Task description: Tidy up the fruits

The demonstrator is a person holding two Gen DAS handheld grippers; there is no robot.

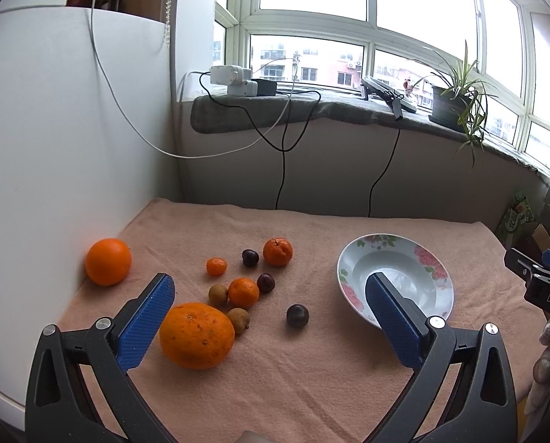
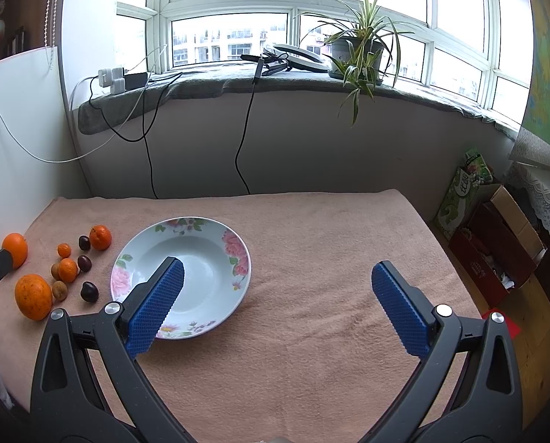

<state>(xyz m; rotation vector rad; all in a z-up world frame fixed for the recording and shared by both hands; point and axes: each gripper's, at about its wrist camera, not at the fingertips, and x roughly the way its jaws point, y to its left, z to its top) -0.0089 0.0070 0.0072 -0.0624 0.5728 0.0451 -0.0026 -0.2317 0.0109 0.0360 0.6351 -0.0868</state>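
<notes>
The work surface is a table covered with a peach towel (image 2: pixel 311 332), set against a low wall under a bay window (image 2: pixel 238 11); the grey-covered sill (image 2: pixel 208 81) carries white chargers (image 1: pixel 234 79), cables, a ring-shaped lamp and one potted spider plant (image 2: pixel 359 48). One floral plate (image 2: pixel 186 277) lies on the towel and holds nothing; it serves as the landmark. All fruit lies on the towel to the left of the plate, none touching it. Count: two large oranges, one nearest the camera (image 1: pixel 196 335) and one farthest from the plate beside the white panel (image 1: pixel 108 261); three small mandarins (image 1: pixel 277 252) (image 1: pixel 216 266) (image 1: pixel 243 292); three dark plums (image 1: pixel 297 315) (image 1: pixel 265 282) (image 1: pixel 250 257); two brown longans (image 1: pixel 217 294) (image 1: pixel 238 319). The plum at the front lies closest to the plate. The left gripper (image 1: pixel 271 313) hangs over the fruit group with its jaws wide apart, gripping nothing. The right gripper (image 2: pixel 275 306) hangs over the towel just right of the plate, jaws equally wide, nothing between them. Only the right wrist view shows cardboard boxes (image 2: pixel 496 243) on the floor to the right of the table. Only the left wrist view shows the shelf above the white panel (image 1: pixel 53 110).
</notes>
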